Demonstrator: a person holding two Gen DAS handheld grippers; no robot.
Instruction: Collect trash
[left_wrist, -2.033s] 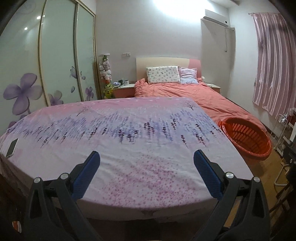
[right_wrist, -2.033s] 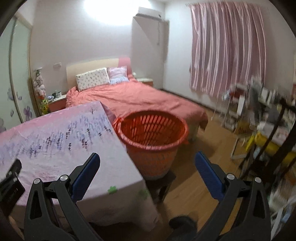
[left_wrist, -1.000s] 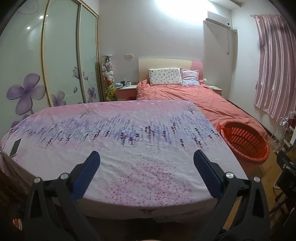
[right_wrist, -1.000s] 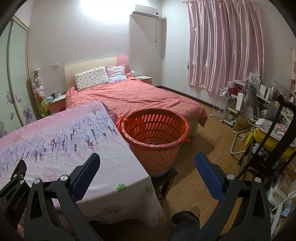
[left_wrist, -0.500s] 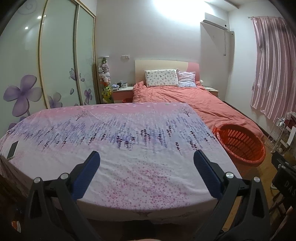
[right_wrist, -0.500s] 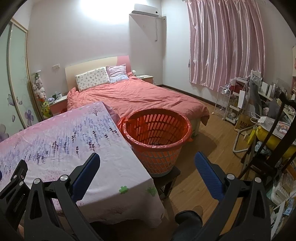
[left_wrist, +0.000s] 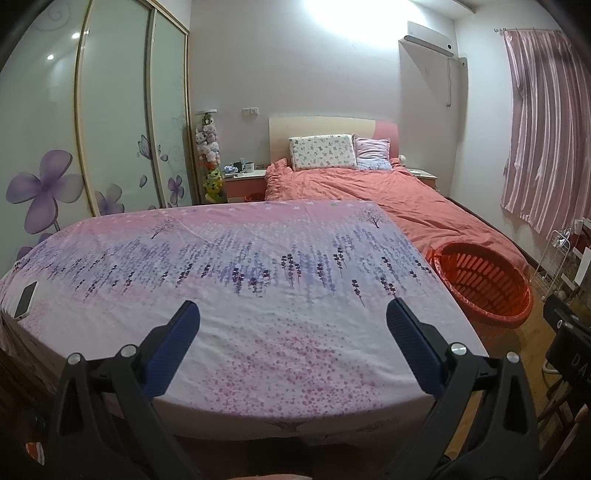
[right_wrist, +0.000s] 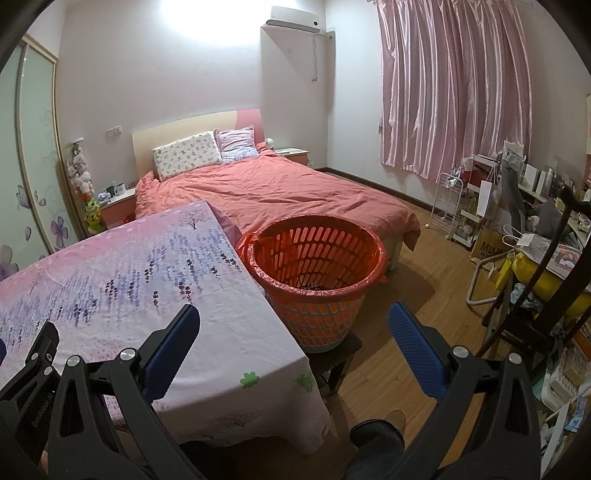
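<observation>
Phone (left_wrist: 25, 300) is all I see on the desk (left_wrist: 258, 295), at its far-left edge, well left of the basket (right_wrist: 317, 273). My left claw (left_wrist: 291, 321) hangs wide and empty over the desk's near edge. My right claw (right_wrist: 293, 325), also wide and empty, is nearer the basket just ahead. I see no loose trash; something dark lies in the basket bottom.

A blown-out glare patch (left_wrist: 328, 11) high on the back wall (right_wrist: 207, 85) lights both views; the room stays dim and pinkish below, sharp in the centre, with fisheye bending and black vignetting at the edges
</observation>
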